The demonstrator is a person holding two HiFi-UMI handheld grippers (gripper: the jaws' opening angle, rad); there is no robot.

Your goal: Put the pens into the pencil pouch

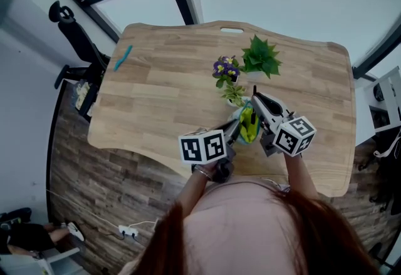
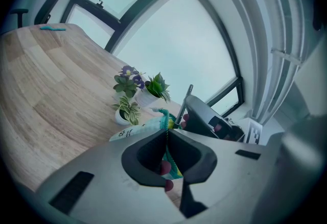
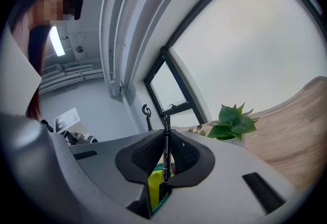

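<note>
A yellow and teal pencil pouch [image 1: 249,124] is held up over the near part of the wooden table [image 1: 163,98]. My left gripper [image 1: 232,133] is shut on the pouch's teal zip edge [image 2: 164,159], seen between its jaws [image 2: 167,133]. My right gripper [image 1: 258,101] is shut on a black pen [image 3: 165,146] that stands upright, its lower end at the pouch's yellow mouth [image 3: 155,187]. From the left gripper view the pen [image 2: 185,101] rises beside the right gripper [image 2: 207,118]. A teal pen [image 1: 123,57] lies far off at the table's left corner.
Three potted plants stand just beyond the pouch: a purple-flowered one [image 1: 225,69], a green leafy one [image 1: 260,57] and a small variegated one [image 1: 234,93]. A black office chair [image 1: 75,36] stands left of the table. Windows run behind the far edge.
</note>
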